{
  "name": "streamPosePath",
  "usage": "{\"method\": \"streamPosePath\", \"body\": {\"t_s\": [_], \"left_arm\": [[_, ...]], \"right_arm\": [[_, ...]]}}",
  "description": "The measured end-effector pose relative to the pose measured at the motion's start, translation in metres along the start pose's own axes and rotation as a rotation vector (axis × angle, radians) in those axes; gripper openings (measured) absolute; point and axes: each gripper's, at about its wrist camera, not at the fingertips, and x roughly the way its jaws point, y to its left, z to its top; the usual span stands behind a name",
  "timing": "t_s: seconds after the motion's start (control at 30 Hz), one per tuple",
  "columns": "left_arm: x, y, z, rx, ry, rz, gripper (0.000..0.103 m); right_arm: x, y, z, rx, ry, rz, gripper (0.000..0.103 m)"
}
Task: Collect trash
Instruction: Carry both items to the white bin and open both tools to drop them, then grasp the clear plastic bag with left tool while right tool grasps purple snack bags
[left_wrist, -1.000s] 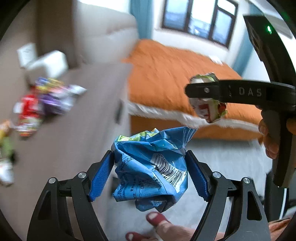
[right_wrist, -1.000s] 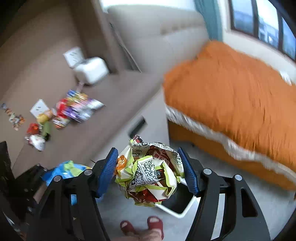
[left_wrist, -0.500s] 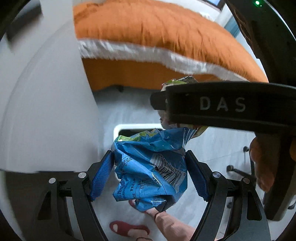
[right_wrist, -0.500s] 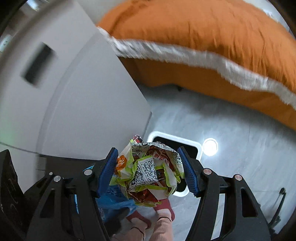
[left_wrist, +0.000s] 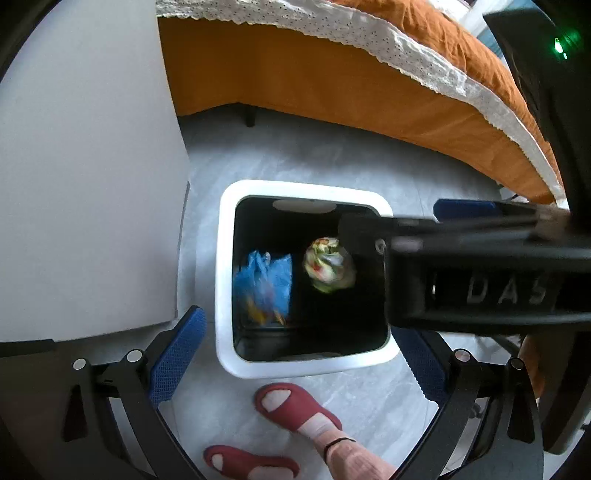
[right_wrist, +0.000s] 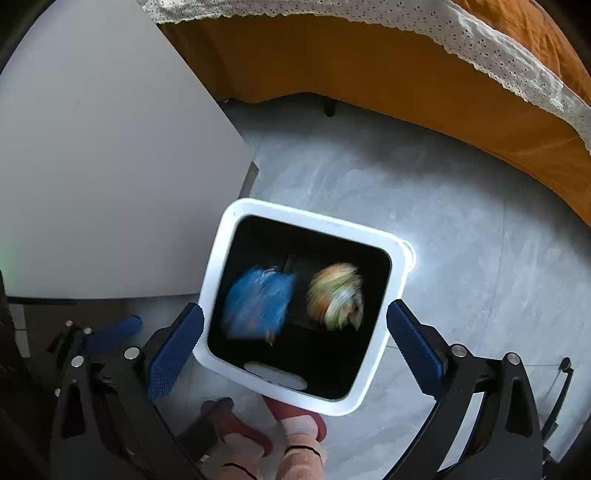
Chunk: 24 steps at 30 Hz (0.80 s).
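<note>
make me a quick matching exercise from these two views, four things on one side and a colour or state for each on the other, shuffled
Things:
1. blue wrapper
2. trash bin
3. left hand-held gripper
4. slipper

States or colours:
A. red, on the floor by the bin
B. open, holding nothing, above the bin
C. blurred, inside the bin's opening, beside the yellow-green wrapper
D. white rim, dark inside, standing on the grey floor

Pairs: 1-C, 2-D, 3-B, 4-A
</note>
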Motion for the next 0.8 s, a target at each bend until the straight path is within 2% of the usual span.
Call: {"method": "streamPosePath", "body": {"t_s": [0.17,0.33,0.6,0.77,0.8], "left_arm": [[-0.020,-0.005,0.001,0.009,-0.009,0.013,0.098],[-0.063,-0.012,0.008,-0.011,-0.043,0.007,0.098],[-0.172,-0.039,0.026,-0.008,-0.156,-0.002,0.098],[-0.259,-0.056,0.036,-0.029,-0.274,-0.022,0.098],[-0.284,-0.059,0.037,-0.040,-0.317,-0.023,0.098]], "right_arm": [[-0.021,0.009,-0.003,-0.009,-0.002,0.001,0.099],[-0.058,0.016,0.000,-0.009,-0.037,0.006,0.099],[-0.175,0.030,0.009,-0.014,-0.179,0.006,0.099],[-0.268,0.050,0.009,-0.056,-0.307,0.067,0.099],[-0.286,0.055,0.009,-0.073,-0.334,0.088,0.099]]}}
